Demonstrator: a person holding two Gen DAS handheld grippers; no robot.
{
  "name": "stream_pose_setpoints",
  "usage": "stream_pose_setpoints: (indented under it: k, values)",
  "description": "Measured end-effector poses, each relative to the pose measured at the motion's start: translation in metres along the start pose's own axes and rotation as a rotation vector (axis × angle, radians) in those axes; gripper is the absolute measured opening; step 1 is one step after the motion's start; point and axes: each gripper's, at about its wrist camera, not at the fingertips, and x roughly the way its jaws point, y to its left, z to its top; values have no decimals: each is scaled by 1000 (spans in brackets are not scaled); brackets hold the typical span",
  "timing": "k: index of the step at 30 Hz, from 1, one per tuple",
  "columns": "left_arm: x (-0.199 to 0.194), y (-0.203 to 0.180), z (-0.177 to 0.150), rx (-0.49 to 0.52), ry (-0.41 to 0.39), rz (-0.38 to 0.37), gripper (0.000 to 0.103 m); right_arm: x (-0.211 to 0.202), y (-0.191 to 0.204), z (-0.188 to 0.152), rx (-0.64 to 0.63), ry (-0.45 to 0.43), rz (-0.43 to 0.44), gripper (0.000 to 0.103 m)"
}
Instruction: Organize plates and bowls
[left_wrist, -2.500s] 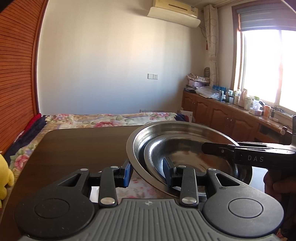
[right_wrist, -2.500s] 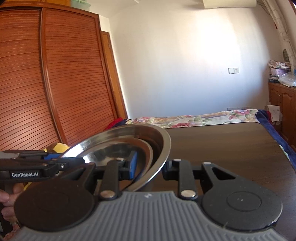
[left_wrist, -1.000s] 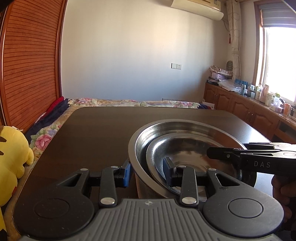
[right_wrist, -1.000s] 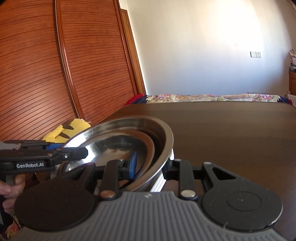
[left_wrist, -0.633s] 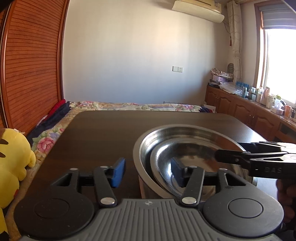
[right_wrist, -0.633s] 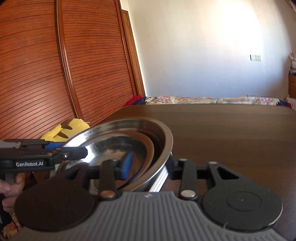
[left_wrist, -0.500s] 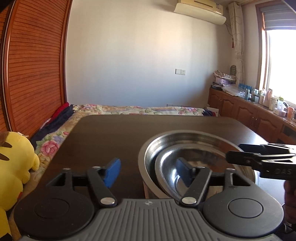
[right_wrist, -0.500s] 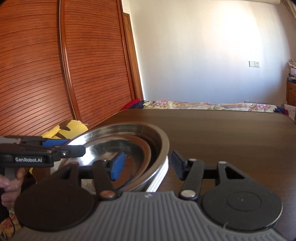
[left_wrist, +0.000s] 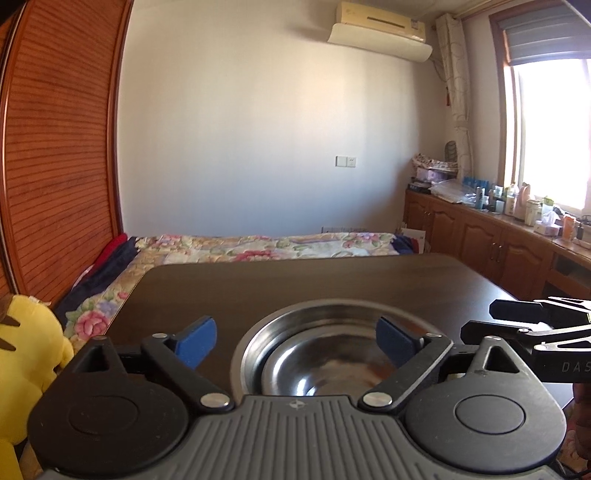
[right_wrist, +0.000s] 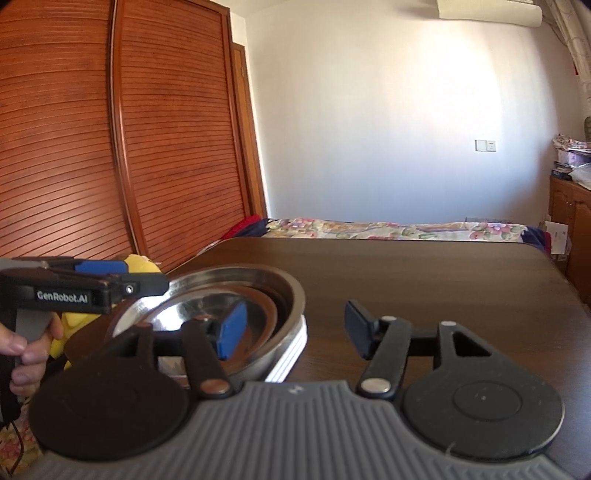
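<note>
**Nested steel bowls set down and released, both grippers freed**

Both sets of jaws have just been opening since the earlier frames, where each pinched the rim of the large bowl; that rim now passes between open fingers on both sides with no pad pressing it. Earlier the stack was carried tilted above the bed; now it sits level.

Item: large steel bowl (left_wrist: 243, 354), with a smaller steel bowl (left_wrist: 325, 365) nested inside. Location: on the dark worktop (left_wrist: 295, 280), near its front edge. In the right wrist view a white ribbed thing (right_wrist: 291, 350) shows just under the large bowl's near side; what it is cannot be told.

Left gripper (left_wrist: 295, 341): fingers wide, blue pads either side of the near rim, apart from it. Right gripper (right_wrist: 291, 328): fingers moderately spread, one pad over the bowl's interior, the other outside the rim, neither touching.

Surroundings: yellow plush toy (left_wrist: 26, 354) beside the worktop, floral bed (left_wrist: 258, 245) beyond, slatted wooden wardrobe doors (right_wrist: 110, 147).

Step in hand, by judgement: release of the stacked bowls, placement complete. Next move calls for backing both grippers clear of the rim without nudging the stack, then finding any remaining plates or bowls; none are in view.
</note>
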Motion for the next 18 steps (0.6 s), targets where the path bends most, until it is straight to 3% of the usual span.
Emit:
stream_pose_setpoints:
  k: [11,18]
  values:
    - [-12,-27,11,29,-29,-17,103,-25,-12,5,3,-69,-59,103]
    - [-15,-39,15,47,-24,29,103,-39,-15,16,7,-104,-119,103]
